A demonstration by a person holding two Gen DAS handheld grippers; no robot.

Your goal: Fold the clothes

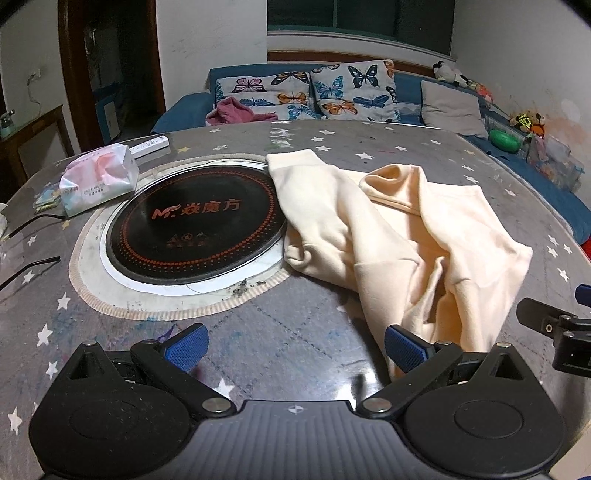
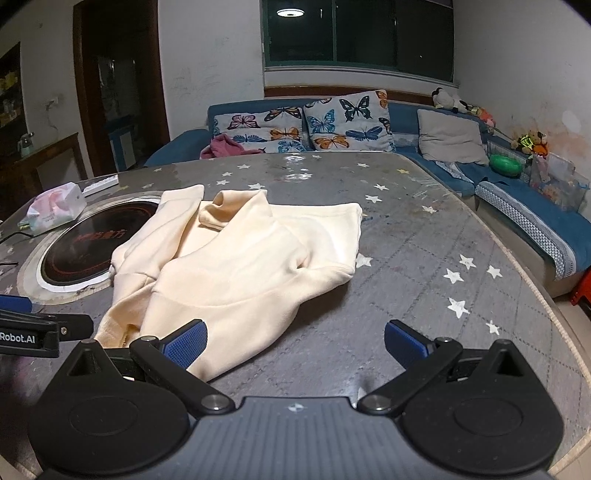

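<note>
A cream sweatshirt [image 2: 236,258] lies crumpled on the star-patterned bench [image 2: 424,258], one sleeve overlapping the built-in induction cooker [image 1: 195,221]. Folding looks barely begun. Left gripper [image 1: 295,347] and right gripper [image 2: 295,343] hover at its near hem, jaws released and empty. Next: grasp the hem corners and spread it flat.

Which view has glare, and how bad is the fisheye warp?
Right wrist: ceiling lamp reflected in the window, sheen on the far table. Left wrist: table sheen near the gripper; table edge bows strongly. Cream sweater sharp in both.
</note>
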